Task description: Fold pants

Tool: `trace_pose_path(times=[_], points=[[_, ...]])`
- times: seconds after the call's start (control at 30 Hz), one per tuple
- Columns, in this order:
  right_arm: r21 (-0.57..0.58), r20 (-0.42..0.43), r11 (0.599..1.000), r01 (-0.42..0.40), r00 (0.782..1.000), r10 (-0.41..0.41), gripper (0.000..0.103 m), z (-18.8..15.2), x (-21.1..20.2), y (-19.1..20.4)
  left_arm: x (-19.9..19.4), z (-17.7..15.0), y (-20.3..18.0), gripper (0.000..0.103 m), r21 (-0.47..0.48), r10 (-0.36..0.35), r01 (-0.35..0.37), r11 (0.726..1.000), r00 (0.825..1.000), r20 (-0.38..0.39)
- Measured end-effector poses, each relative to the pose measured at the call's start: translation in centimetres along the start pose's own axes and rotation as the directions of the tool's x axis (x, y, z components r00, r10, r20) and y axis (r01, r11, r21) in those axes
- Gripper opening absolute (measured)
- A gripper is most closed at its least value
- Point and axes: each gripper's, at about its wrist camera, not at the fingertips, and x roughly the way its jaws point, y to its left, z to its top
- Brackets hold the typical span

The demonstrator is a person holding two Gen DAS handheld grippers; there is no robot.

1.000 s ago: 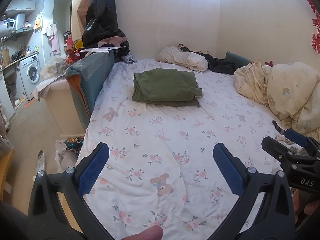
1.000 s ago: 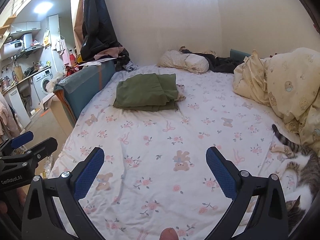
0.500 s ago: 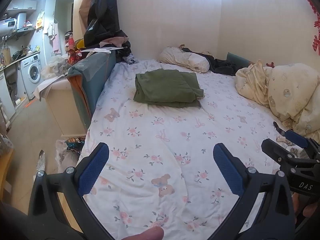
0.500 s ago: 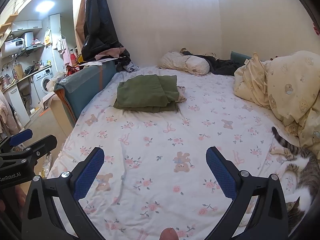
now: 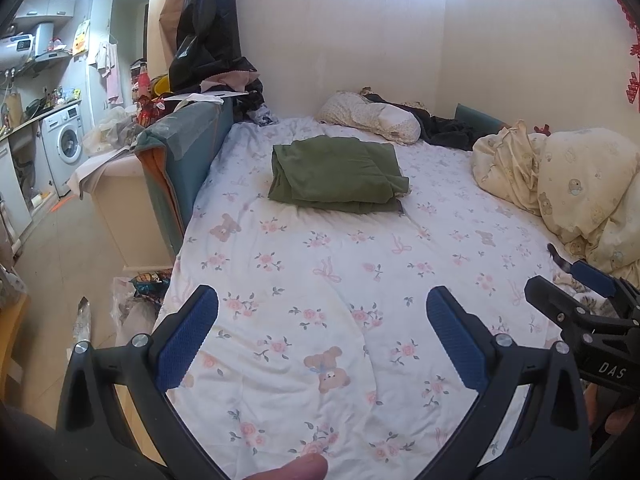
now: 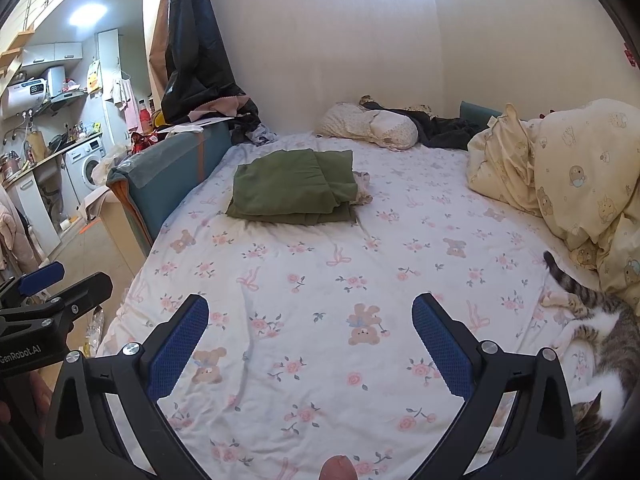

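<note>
Olive green pants point(image 5: 336, 174) lie folded into a neat rectangle on the far half of the bed, left of centre; they also show in the right wrist view point(image 6: 294, 192). My left gripper point(image 5: 322, 338) is open and empty, held above the near part of the bed, well short of the pants. My right gripper point(image 6: 310, 336) is open and empty too, over the near bed beside the left one. The right gripper shows at the right edge of the left wrist view point(image 5: 580, 304), and the left gripper at the left edge of the right wrist view point(image 6: 52, 300).
The bed point(image 5: 360, 280) has a white floral sheet. A cream duvet point(image 5: 560, 176) is bunched along the right. A pillow point(image 5: 372, 118) and dark clothes lie at the head. A tabby cat point(image 6: 592, 328) lies at the right near edge. A teal headboard panel point(image 5: 180, 152) borders the left side.
Both grippers have drifted slightly; the pants sit a touch lower and nearer in both views. The jaws stay open and the pants have not moved on the bed.
</note>
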Motion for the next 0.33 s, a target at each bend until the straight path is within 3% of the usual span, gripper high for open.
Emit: trace_pose_path(times=[0.33], points=[[0.01, -0.001, 1.0, 0.004, 1.0, -0.004, 0.103, -0.27, -0.04, 0.48, 0.19, 0.01, 0.39, 0.103, 0.002, 0.016, -0.016, 1.0, 1.0, -0.001]])
